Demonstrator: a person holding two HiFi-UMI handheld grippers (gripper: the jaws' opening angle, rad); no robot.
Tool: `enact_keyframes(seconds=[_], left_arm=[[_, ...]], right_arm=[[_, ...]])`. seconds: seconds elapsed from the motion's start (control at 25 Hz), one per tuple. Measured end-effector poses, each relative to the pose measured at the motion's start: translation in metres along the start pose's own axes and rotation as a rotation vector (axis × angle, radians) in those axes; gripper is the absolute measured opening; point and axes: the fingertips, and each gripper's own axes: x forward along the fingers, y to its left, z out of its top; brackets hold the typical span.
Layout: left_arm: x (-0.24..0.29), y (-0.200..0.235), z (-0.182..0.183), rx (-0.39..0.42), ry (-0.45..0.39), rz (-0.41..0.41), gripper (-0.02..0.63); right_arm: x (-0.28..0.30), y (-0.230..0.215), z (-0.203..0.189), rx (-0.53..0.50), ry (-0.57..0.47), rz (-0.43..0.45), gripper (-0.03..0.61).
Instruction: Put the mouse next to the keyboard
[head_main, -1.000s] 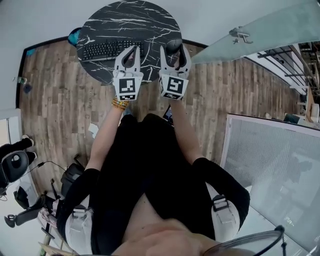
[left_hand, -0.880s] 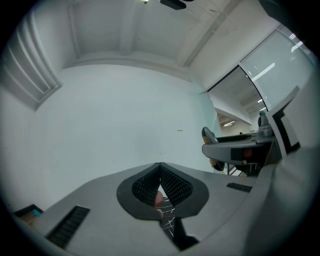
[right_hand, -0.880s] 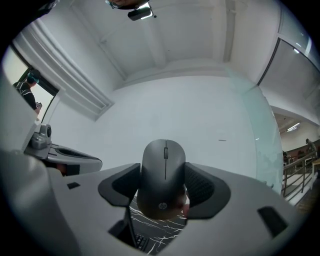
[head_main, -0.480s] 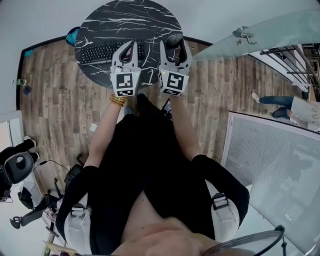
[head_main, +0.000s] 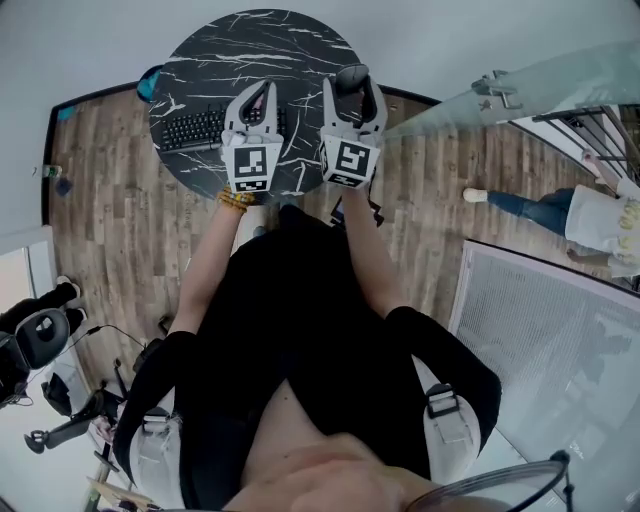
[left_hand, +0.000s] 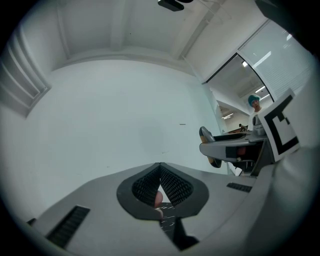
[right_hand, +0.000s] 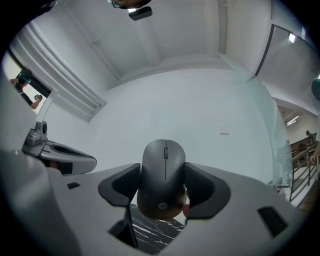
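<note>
Over the last second both grippers have travelled up the frame. Their marker cubes, which hung below the near rim of the round black marble-patterned table (head_main: 262, 40), now sit over its top.

The right gripper (head_main: 351, 90) is still clamped on the dark grey computer mouse (head_main: 352, 74), jaws pressing its two sides. In the right gripper view the mouse is lifted, with marble showing beneath it. It sits at the upper right of the table, apart from the black keyboard (head_main: 195, 128) at the table's left.

The left gripper (head_main: 262, 92) has its jaws together at the tips with nothing between them, and reaches over the keyboard's right end.

The carry looks under way. What remains is probably moving the mouse left and setting it down just beside the keyboard.
</note>
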Motion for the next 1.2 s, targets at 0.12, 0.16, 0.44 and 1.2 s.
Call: enact_keyframes(seconds=[0.12, 0.16, 0.44, 1.2], left_arm=[[0.018, -0.001, -0.003, 0.022, -0.001, 0.016, 0.009], [0.023, -0.003, -0.003, 0.038, -0.001, 0.019, 0.008], [0.047, -0.005, -0.019, 0.028, 0.033, 0.030, 0.009], [0.074, 0.003, -0.061, -0.038, 0.096, -0.010, 0.009]], right_arm=[[0.019, -0.009, -0.006, 0.000, -0.008, 0.023, 0.278], [0.024, -0.012, -0.008, 0.002, -0.009, 0.030, 0.278], [0.047, -0.024, -0.028, 0.034, 0.013, 0.052, 0.278], [0.074, -0.018, -0.092, 0.024, 0.141, 0.039, 0.278]])
